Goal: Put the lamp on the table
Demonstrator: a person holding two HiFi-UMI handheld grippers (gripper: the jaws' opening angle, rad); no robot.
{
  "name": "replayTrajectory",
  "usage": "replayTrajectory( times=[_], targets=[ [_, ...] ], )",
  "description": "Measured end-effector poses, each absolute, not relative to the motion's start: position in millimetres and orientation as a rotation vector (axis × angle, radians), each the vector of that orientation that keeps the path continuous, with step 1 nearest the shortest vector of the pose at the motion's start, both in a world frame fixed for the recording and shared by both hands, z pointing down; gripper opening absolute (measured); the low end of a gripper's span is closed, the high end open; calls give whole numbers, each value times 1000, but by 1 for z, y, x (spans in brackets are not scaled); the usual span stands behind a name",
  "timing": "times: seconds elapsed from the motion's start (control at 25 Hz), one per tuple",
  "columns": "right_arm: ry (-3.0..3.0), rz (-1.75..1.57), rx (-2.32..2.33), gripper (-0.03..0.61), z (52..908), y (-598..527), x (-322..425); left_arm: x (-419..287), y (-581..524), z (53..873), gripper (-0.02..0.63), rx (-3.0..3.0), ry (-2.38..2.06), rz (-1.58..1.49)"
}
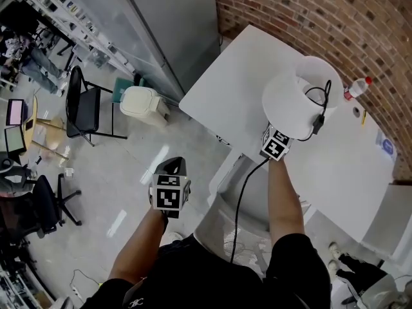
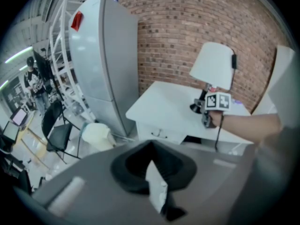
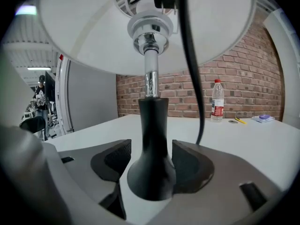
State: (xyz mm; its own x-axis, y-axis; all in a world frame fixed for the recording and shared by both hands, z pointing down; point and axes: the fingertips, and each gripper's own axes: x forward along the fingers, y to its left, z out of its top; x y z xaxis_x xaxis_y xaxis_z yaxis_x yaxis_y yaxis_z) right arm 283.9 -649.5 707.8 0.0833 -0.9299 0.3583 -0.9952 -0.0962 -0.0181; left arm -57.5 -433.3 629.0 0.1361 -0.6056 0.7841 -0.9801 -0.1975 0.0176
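Right tongs (image 3: 151,159) pinching matte black flared lamp (image 3: 149,125), white conical shade (image 3: 84,27), smooth white table (image 3: 248,139), left tongs (image 2: 152,162) pressed together

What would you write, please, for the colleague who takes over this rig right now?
Left gripper: shut, empty, held off to the side above the floor.
Right gripper: shut on the black base of the lamp, which is upright.
The lamp is over the white table, base at or just above the top; contact can't be confirmed.
Its cord hangs off the near edge.
Done: lamp is at the table.
Left: settle it, open the right jaws, and back away clear of the cord.
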Motion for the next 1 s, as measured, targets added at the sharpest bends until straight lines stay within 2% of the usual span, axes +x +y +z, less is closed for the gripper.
replayTrajectory(
  times=[0.2,0.24,0.28,0.32,0.48,1.0],
  targets=[
    [-1936,478,2118,238,711,-604,276,-62,-426,626,-3,1883,-1524,877],
    [-1906,477,2121,150,709,-594,276,-63,-424,625,-3,1889,-1522,873],
    [-1876,470,2126,19,707,-583,275,-62,-422,624,-3,1896,-1518,869],
    [-1865,470,2128,0,703,-574,273,-62,-419,624,-3,1904,-1512,865],
    [-1920,527,2143,-2,676,-542,261,-54,-410,620,-3,1962,-1473,832],
    [-1939,371,2281,-2,520,-446,190,-35,-400,556,-3,2283,-1269,670]
  ],
)
